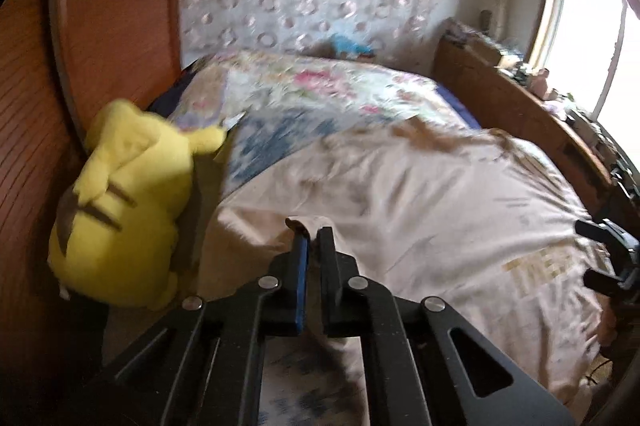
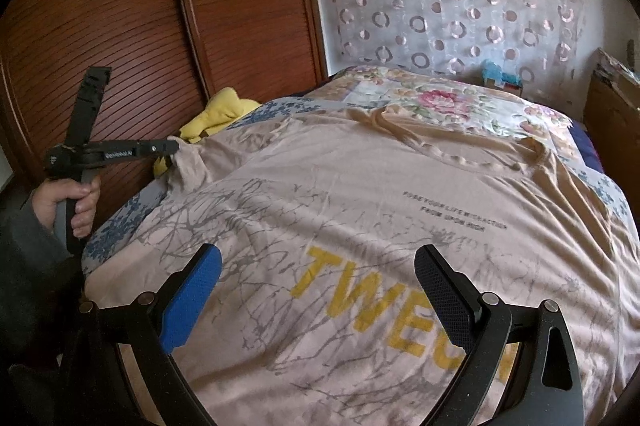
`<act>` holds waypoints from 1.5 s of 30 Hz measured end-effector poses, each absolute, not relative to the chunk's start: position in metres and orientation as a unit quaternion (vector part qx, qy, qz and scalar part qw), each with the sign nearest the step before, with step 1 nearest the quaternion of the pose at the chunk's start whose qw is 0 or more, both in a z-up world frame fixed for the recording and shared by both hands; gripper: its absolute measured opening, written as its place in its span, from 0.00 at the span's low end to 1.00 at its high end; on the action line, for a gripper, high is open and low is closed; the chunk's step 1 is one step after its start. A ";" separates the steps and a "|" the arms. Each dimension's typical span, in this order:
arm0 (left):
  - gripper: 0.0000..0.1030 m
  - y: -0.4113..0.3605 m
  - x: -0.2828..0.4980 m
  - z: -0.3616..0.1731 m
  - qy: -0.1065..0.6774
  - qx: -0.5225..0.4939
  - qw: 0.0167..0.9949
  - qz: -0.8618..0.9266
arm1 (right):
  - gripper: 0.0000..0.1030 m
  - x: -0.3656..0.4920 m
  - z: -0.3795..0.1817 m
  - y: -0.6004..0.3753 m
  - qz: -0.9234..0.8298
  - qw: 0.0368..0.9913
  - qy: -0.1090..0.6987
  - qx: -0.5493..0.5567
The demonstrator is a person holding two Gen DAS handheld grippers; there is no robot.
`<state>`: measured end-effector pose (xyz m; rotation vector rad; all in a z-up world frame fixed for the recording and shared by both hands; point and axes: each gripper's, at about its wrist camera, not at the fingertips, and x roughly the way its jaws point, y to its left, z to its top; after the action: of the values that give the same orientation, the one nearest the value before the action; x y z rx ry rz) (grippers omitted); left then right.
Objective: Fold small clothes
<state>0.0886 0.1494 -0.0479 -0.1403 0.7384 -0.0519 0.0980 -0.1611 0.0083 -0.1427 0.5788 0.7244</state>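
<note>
Nearest, over the bed's point(image 2: 600, 153) near edge, the right gripper point(image 2: 320, 296) is held with fingers wide apart above a beige T-shirt point(image 2: 360, 193) printed with grey branches and yellow letters. At the bed's left edge, its sleeve is pinched by the left gripper point(image 1: 313, 234). Beyond, a yellow plush toy point(image 1: 124, 209) is seen.

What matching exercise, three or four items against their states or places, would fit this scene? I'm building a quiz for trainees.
Column one:
1. left hand-held gripper
2. right hand-held gripper
3. yellow plush toy
4. T-shirt

Column two:
A. spread flat on the bed
B. open, above the yellow lettering
C. shut on the shirt's sleeve edge
D. beside the wooden wardrobe, at the bed's edge

Pairs: 1-C, 2-B, 3-D, 4-A
</note>
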 end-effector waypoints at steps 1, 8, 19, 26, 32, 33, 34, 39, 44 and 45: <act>0.06 0.143 0.090 -0.043 0.357 -0.064 0.931 -0.032 | 0.95 0.097 0.009 -0.164 0.347 0.893 0.278 -0.063; 0.06 0.080 0.099 -0.015 0.340 -0.034 0.934 -0.108 | 0.95 0.090 0.011 -0.184 0.325 0.905 0.271 -0.046; 0.41 0.058 0.068 -0.004 0.315 -0.026 0.941 -0.119 | 0.95 0.082 0.004 -0.182 0.308 0.911 0.273 -0.037; 0.74 0.089 0.045 -0.008 0.297 -0.038 0.951 -0.074 | 0.88 0.087 0.010 -0.167 0.330 0.902 0.273 -0.056; 0.76 0.113 0.030 -0.020 0.281 -0.056 0.958 -0.033 | 0.74 0.100 0.018 -0.127 0.371 0.883 0.273 -0.091; 0.76 0.117 0.028 -0.022 0.278 -0.059 0.958 -0.026 | 0.72 0.101 0.018 -0.117 0.380 0.878 0.272 -0.098; 0.76 0.121 0.026 -0.024 0.277 -0.064 0.958 -0.022 | 0.70 0.106 0.019 -0.113 0.387 0.875 0.272 -0.102; 0.76 0.130 0.022 -0.034 0.280 -0.074 0.957 -0.008 | 0.58 0.124 0.018 -0.069 0.427 0.851 0.276 -0.131; 0.76 0.134 0.017 -0.043 0.285 -0.068 0.956 0.003 | 0.48 0.137 0.006 -0.025 0.459 0.827 0.287 -0.153; 0.76 0.135 0.016 -0.045 0.286 -0.068 0.956 0.004 | 0.44 0.139 0.001 -0.017 0.467 0.819 0.292 -0.158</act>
<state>0.0163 0.1346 -0.0450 -0.1384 0.5808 0.0086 0.1394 -0.0170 0.0009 -0.3363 0.6220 0.9957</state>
